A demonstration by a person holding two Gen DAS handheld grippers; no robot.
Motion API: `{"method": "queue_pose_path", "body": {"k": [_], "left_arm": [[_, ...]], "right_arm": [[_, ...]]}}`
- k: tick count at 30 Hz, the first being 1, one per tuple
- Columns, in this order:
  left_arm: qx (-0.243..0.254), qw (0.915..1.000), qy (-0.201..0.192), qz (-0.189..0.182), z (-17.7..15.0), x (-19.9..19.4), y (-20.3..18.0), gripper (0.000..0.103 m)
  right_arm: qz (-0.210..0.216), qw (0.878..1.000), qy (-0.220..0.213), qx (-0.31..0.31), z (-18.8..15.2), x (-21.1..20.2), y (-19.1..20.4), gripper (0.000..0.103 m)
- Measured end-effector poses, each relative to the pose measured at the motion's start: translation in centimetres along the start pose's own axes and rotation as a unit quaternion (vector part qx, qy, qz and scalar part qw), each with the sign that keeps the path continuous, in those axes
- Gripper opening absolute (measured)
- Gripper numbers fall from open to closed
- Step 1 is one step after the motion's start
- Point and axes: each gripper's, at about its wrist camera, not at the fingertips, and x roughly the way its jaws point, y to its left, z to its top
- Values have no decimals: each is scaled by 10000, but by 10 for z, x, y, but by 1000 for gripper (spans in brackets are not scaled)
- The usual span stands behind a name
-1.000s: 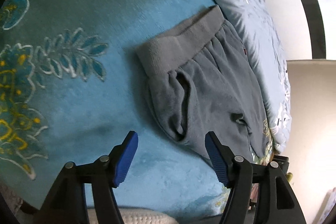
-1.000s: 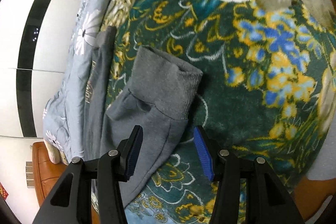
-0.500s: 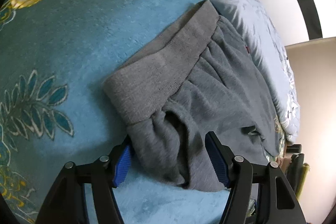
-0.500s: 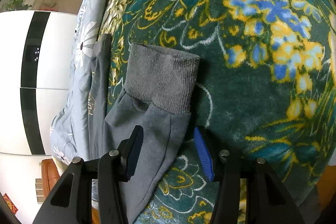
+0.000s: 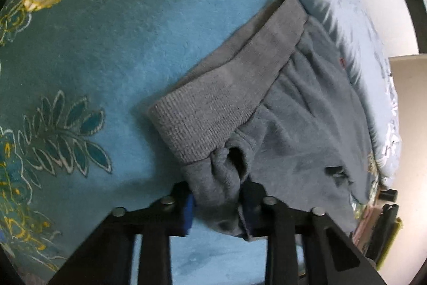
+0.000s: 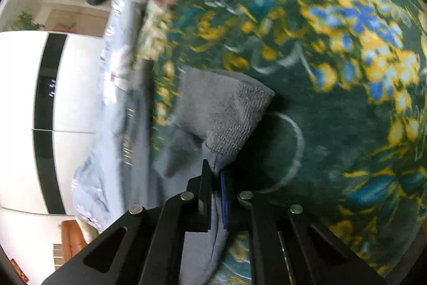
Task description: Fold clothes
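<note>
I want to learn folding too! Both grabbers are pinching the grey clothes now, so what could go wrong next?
1. The left gripper, whose fingers have just closed, holds only a bunched lump of the grey garment just below the ribbed band; it might slip out when lifted.
2. The right gripper, also just closed, pinches a thin fold below the cuff, so the fold may come out crooked.

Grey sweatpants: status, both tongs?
Left tongs just closed on grey sweatpants below the waistband. Right tongs just closed on a leg below its ribbed cuff. Blanket under; nothing blocking.
</note>
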Motion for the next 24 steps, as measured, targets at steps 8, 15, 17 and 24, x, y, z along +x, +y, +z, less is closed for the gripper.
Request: {"method": "queue_pose_path", "body": {"k": [8,15,17,24], "left_arm": [[369,9947,-534,-798,20,-51,-53,15],[395,9919,-418,-1132,32,-90,-59,15],[152,9931,-184,-1144,26,-86,-48,15],[-73,9895,-73,-1442,38,-93,-62,15]], "right_arm": [[682,9947,-221,-735,23,-18,95,4],[1057,9883,-349,-1046,29,-26,145,4],[985,9892,-268,-1053,28,-22,146,4],[738,9920,20,-1024,38,9,161,4]]}}
